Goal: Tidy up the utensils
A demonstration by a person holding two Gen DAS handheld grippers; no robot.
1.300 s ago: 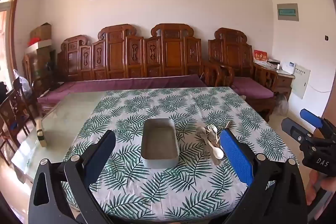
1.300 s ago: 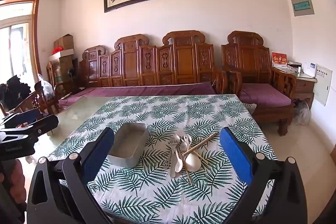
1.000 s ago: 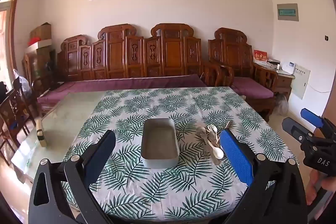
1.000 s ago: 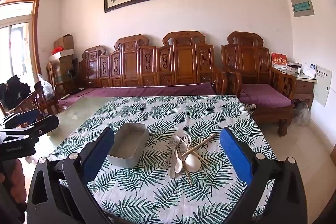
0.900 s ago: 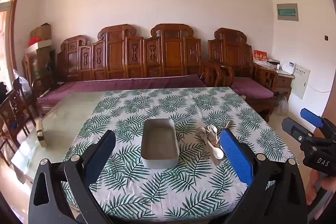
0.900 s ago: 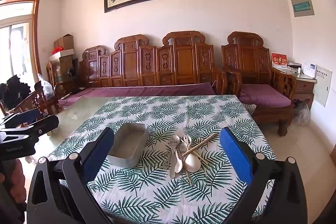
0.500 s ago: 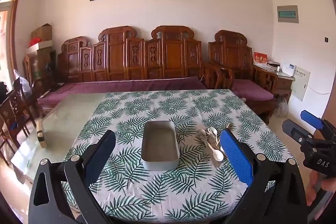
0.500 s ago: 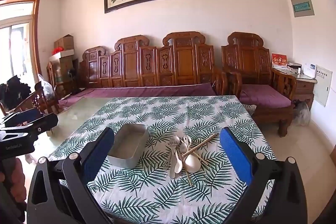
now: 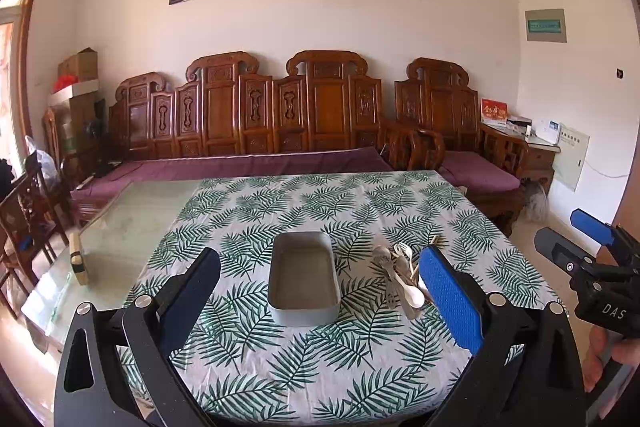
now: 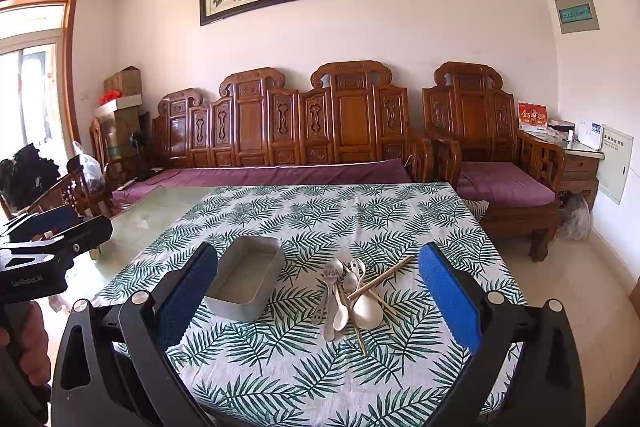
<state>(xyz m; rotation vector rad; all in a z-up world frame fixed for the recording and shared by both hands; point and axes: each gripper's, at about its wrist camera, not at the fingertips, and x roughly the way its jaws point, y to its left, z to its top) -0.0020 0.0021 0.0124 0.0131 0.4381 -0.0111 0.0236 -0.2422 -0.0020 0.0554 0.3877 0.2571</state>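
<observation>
We hold our left gripper (image 9: 320, 291) above the near edge of the table (image 9: 120, 227), its two blue-padded fingers (image 9: 448, 299) spread wide with nothing between them. In the left wrist view, going from the left: a small pale block (image 9: 78, 259) lies on the bare glass part of the table, well apart from everything else. Then comes the leaf-print tablecloth (image 9: 320, 367), and on it the grey metal tin (image 9: 303, 277), which sits right in the middle of the gap between our left fingers, farther out on the table and untouched. Just to the right of the tin lies the pile of utensils (image 9: 400, 281), partly hidden behind the right-hand finger of this gripper. At the far right edge of that view we see our right gripper (image 9: 592, 259) from the side, held off the table's right side.

In the right wrist view, our right gripper (image 10: 318, 295) is likewise wide open and holds nothing. Here the tin (image 10: 248, 277) lies toward the left finger, while the utensils (image 10: 352, 297) lie near the middle of the gap, closer to the right: a metal fork (image 10: 330, 291), white spoons (image 10: 366, 307) and wooden chopsticks (image 10: 382, 277) crossed over one another in a loose heap. All of them rest on the cloth beside the tin, none inside it.
</observation>
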